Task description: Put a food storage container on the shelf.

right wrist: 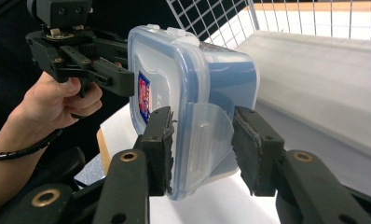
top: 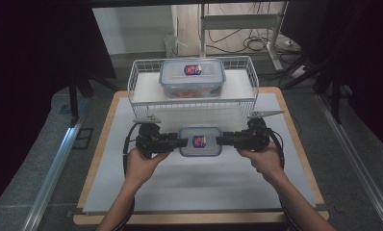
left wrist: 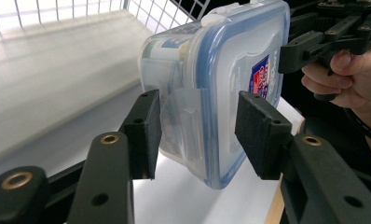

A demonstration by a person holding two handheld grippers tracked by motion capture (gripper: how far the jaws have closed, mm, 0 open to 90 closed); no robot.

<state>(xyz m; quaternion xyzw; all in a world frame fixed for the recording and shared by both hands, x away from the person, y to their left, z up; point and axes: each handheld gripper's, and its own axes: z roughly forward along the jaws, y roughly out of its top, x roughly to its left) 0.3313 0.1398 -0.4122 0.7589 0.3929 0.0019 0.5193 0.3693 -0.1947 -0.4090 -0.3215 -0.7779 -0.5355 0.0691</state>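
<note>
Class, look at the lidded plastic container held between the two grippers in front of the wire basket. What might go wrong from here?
1. The left gripper and right gripper pinch only the held container's end flaps; a flap may flex and the box could slip.
2. If one hand lags, the box could tilt.
3. The wire basket stands close behind; the box might catch its rim or bump the container inside.

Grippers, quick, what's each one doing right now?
Left gripper: closed on one end of the near container.
Right gripper: closed on its other end.
</note>
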